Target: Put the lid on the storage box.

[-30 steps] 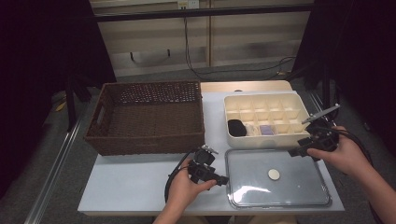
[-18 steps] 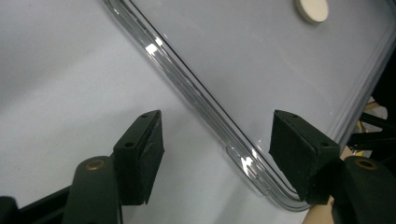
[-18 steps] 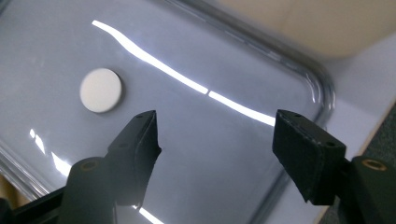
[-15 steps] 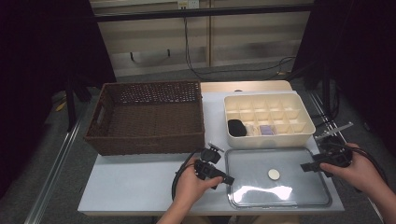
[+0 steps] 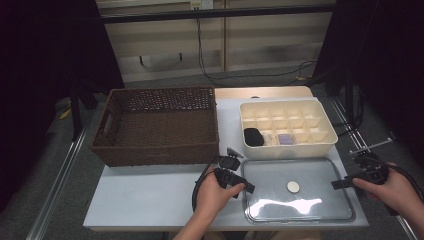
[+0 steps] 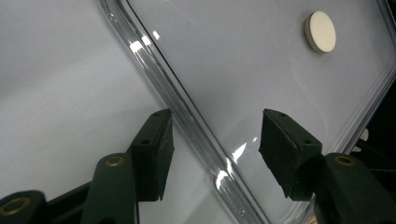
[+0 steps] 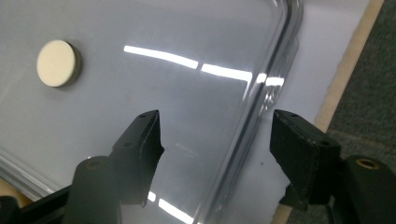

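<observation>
Our left gripper [image 5: 248,188] and right gripper [image 5: 337,184], both agape and narrowing, straddle the glossy clear plastic lid's [image 5: 270,200] rounded rims.

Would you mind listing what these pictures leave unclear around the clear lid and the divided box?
- Small items in the divided box, high view: too small to identify beside the black object.
- Wicker basket inside near wall, high view: hidden by its own rim.
- Clear lid far corners, left gripper view: cut off by the frame.
</observation>
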Motion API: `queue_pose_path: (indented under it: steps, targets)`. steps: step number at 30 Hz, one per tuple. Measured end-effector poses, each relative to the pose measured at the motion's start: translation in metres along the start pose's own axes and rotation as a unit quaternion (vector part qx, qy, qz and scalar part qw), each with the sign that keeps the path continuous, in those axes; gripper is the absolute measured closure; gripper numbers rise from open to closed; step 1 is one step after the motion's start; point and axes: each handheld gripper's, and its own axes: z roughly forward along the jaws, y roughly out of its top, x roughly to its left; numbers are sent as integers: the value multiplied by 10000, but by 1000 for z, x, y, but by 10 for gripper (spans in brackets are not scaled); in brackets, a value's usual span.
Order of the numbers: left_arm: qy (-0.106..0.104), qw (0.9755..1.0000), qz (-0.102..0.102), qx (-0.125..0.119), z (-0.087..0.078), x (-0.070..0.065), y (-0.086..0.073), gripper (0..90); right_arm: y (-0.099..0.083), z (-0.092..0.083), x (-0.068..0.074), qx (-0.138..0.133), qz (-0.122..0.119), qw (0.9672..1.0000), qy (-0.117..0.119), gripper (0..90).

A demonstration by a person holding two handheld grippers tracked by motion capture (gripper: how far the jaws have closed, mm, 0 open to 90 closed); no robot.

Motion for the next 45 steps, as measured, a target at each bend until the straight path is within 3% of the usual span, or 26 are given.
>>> queue_pose_path:
  steps: [2,3,5,12,13,14,19,20,22,24,26,28,29,30,32,36,37,38,39,41,42,44,45]
  targets:
    - [74,9999,-81,25,1,-3,2,409,-2,2,-3,55,171,9997,145,384]
    - [74,9999,-81,25,1,-3,2,443,-3,4,-4,70,244,9994,225,390]
    - [218,9996,-148,36,2,-5,2,444,-5,7,-5,138,420,9988,220,404]
    - [395,9967,-708,17,3,-6,5,508,-5,7,-11,92,869,9959,230,505]
    - [395,9967,-708,17,3,-6,5,520,-5,7,-11,92,869,9959,230,505]
    - [429,9964,-731,44,4,-7,6,520,-4,7,-14,139,1092,9936,260,579]
    - [396,9943,-988,67,5,-4,9,559,-3,8,-18,112,1248,9915,355,605]
    - [432,9944,-959,84,4,-3,8,566,-4,8,-19,93,1241,9916,359,619]
    - [528,9944,-913,70,4,-3,8,637,-6,8,-21,5,1434,9886,456,658]
    - [464,9936,-1026,39,3,-1,6,675,-8,8,-24,-47,1454,9878,560,676]
    - [287,9925,-1185,-130,2,4,2,685,-13,8,-29,-196,1611,9836,783,701]
    - [154,9925,-1188,-235,1,9,-2,693,-13,8,-28,-239,1645,9827,813,704]
    - [105,9912,-1283,-294,0,9,-3,702,-13,8,-28,-279,1676,9821,816,706]
    - [117,9916,-1258,-280,0,10,-3,712,-15,8,-29,-302,1619,9830,806,708]
    - [110,9911,-1293,-302,-1,9,-4,719,-17,8,-27,-407,1732,9802,870,716]
    - [81,9908,-1138,-725,-16,3,-13,749,-27,-1,-24,-714,1660,9786,979,744]
    - [124,9905,-1074,-848,-22,-1,-14,758,-30,-4,-22,-864,1684,9769,990,752]
    - [124,9905,-1074,-848,-22,-1,-14,766,-30,-4,-22,-864,1684,9769,990,752]
    - [177,9910,-880,-992,-33,-4,-14,777,-35,-13,-14,-1104,1576,9764,982,760]
    - [188,9899,-882,-1091,-38,-6,-14,790,-36,-16,-12,-1188,1517,9764,975,766]
    - [166,9892,-817,-1210,-45,-8,-15,797,-39,-25,-6,-1472,1450,9732,1012,770]
    - [137,9864,-765,-1447,-57,-13,-11,798,-39,-31,-2,-1696,1407,9706,966,772]
    - [147,9865,-731,-1460,-59,-13,-9,799,-37,-34,-2,-1818,1328,9700,913,772]
